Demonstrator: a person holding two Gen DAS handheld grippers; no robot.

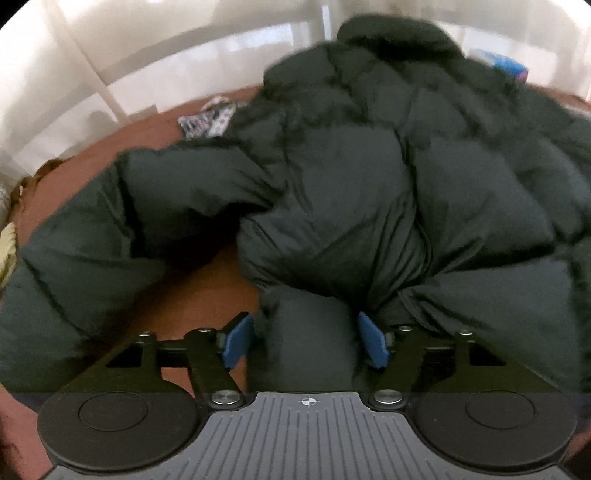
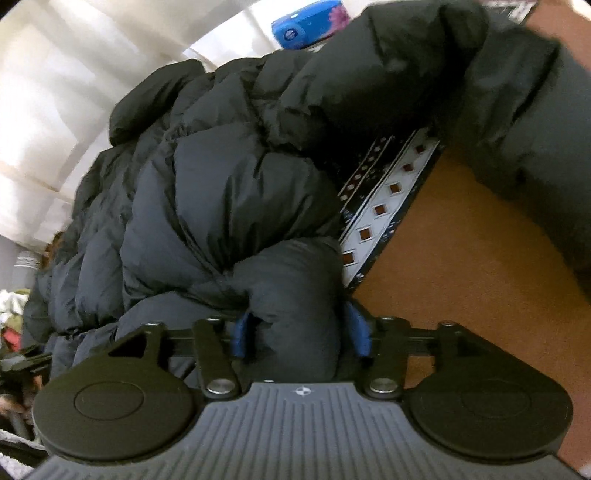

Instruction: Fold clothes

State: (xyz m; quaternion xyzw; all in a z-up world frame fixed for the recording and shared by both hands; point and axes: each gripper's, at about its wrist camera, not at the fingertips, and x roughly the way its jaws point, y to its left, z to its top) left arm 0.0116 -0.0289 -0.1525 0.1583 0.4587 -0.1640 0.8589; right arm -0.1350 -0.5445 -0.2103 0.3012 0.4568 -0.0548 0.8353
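a dark green puffer jacket (image 1: pixel 369 177) lies spread over a reddish-brown surface (image 1: pixel 207 295), filling the left wrist view from 9 o'clock round to 3 o'clock, one sleeve (image 1: pixel 110 229) trailing out toward 9 o'clock. the left gripper (image 1: pixel 306 339) sits at 6 o'clock with a puffed fold of the jacket between its blue pads (image 1: pixel 238 341); the jaws stand wide and the left pad shows a gap to the fabric, so the fold looks let go. in the right wrist view the right gripper (image 2: pixel 301 334) also has a quilted bulge of the jacket (image 2: pixel 221 192) between its blue pads (image 2: pixel 360 332); whether they press it i cannot tell. a patterned navy-and-white cloth (image 2: pixel 384 206) lies under the jacket toward 1 o'clock. a blue package (image 2: pixel 310 26) sits at 12 o'clock.
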